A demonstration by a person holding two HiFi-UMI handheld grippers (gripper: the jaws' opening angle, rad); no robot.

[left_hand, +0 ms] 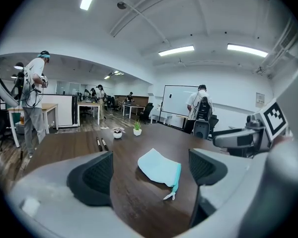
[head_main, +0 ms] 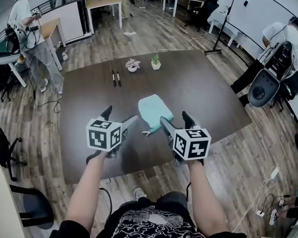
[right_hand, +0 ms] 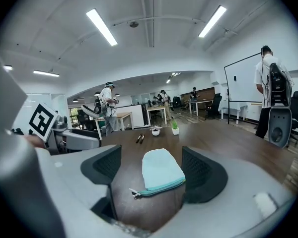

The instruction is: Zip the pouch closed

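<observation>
While left tool (head_main: 121, 114) and right tool (head_main: 175, 117) gape empty, the pouch (head_main: 154, 110) lies ahead, 2 pens (head_main: 116, 78) beyond.

**Open-plan office, partly given over to recording work**

A large room with a wood-plank floor (head_main: 154, 29) is shown, lit by strip lights (right_hand: 103, 28) on a white ceiling. Light-topped desks (head_main: 103, 3) and black office chairs (head_main: 201, 11) are ranged at the far end, and a whiteboard (left_hand: 179, 100) is stood near the wall. A wide dark table (head_main: 198, 88) is set in the middle, with two small potted plants (head_main: 155, 61) on it. People (head_main: 25, 14) fitted with camera gear are seen standing about
</observation>
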